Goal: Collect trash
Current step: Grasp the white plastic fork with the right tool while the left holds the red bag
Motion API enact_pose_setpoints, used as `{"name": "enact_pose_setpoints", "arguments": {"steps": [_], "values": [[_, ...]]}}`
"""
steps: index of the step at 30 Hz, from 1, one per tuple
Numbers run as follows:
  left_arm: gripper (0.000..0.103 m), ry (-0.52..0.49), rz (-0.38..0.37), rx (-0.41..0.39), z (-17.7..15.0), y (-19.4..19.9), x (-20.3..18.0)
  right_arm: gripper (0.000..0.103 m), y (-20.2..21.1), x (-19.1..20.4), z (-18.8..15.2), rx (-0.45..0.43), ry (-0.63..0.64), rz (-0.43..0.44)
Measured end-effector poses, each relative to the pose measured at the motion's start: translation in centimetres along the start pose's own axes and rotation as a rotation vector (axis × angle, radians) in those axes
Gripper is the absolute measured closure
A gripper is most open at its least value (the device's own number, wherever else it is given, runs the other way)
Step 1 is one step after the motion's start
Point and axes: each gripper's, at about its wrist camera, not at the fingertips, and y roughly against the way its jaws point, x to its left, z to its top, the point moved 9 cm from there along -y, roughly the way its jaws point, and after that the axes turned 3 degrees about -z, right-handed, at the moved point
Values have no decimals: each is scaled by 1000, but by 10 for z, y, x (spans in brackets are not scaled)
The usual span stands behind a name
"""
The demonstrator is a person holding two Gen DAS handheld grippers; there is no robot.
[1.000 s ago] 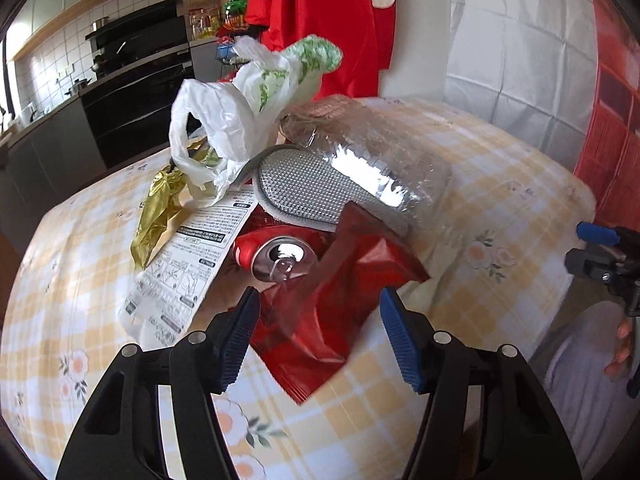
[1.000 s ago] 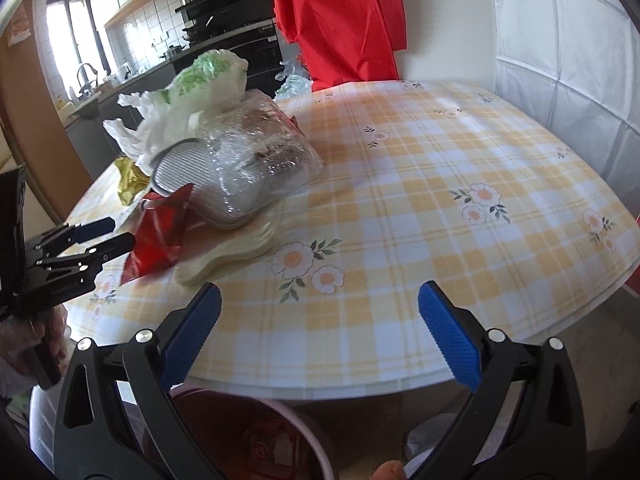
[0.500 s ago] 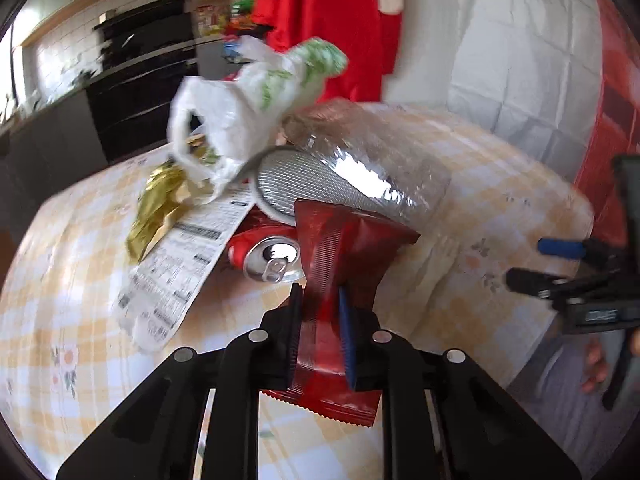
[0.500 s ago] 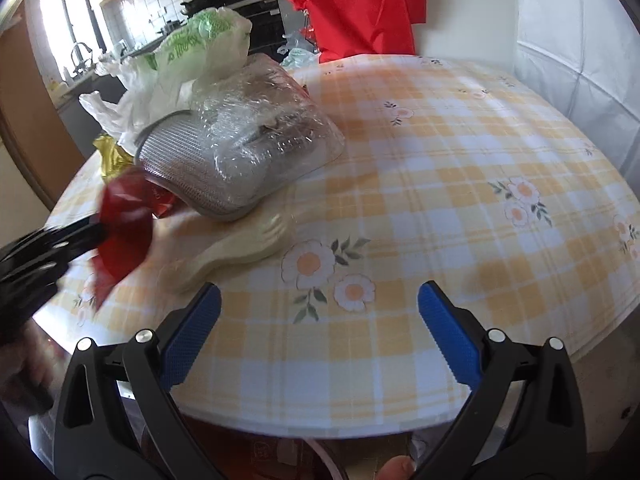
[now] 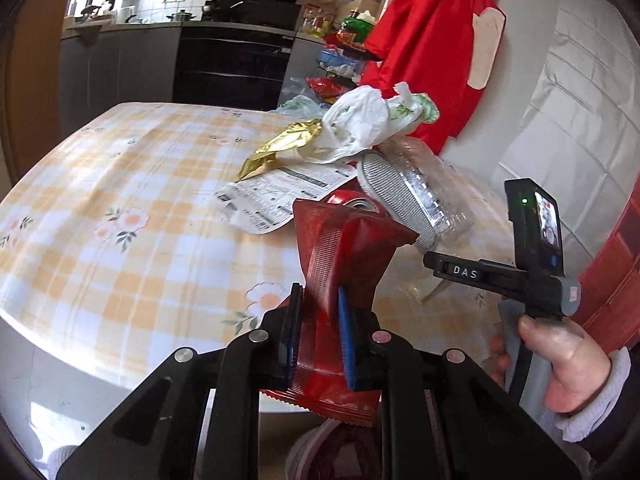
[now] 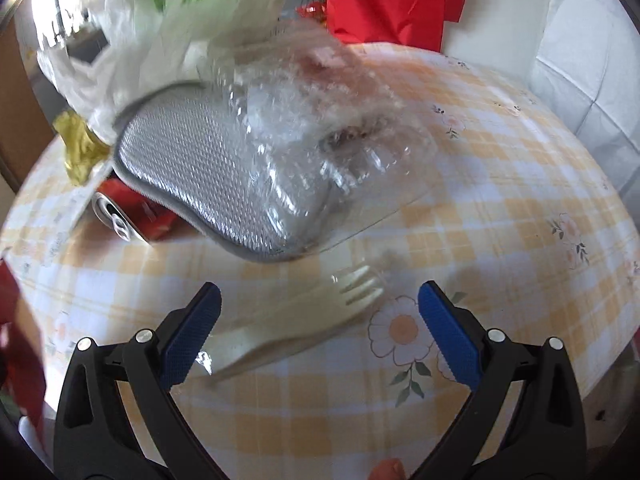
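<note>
1. Lower end of the red wrapper is hidden behind the left gripper. Below it, only a sliver of a round bin rim shows between the gripper's arms; the contents are hard to make out.
2. The right wrist view is motion-blurred: the white plastic bag and clear plastic container smear together. A red blur at the left edge is cut off.
3. The red can is mostly hidden under the silver mesh pouch; only its top and pull tab show.
4. The left gripper's fingers are clamped on the red wrapper, which is glossy, creased, with a ribbed seal strip and a serrated bottom edge. It is held off the tabletop, at the near edge, above the bin.
5. The right gripper has its fingers wide apart, holding nothing, low over a pale plastic fork lying on the tabletop.
6. A gold foil wrapper and a printed paper sheet lie beside the heap.
</note>
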Motion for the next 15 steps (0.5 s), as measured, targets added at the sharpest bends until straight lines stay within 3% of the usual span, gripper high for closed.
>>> {"name": "enact_pose_setpoints", "arguments": {"steps": [9,10,11,13,15], "values": [[86,28,-33,-20,-4,8,0,7,5,-30,-27,34,-3,-20],[86,30,-38,-19,-4,8,0,10,6,-35,-29,37,-9,-11],[86,34,-46,-17,-5,7,-2,24,7,-38,-31,36,-14,10],[86,40,-57,-12,-7,6,-3,36,11,-45,-34,26,-10,14],[86,44,-66,-12,-8,6,-6,42,13,-47,-35,23,1,21]]}}
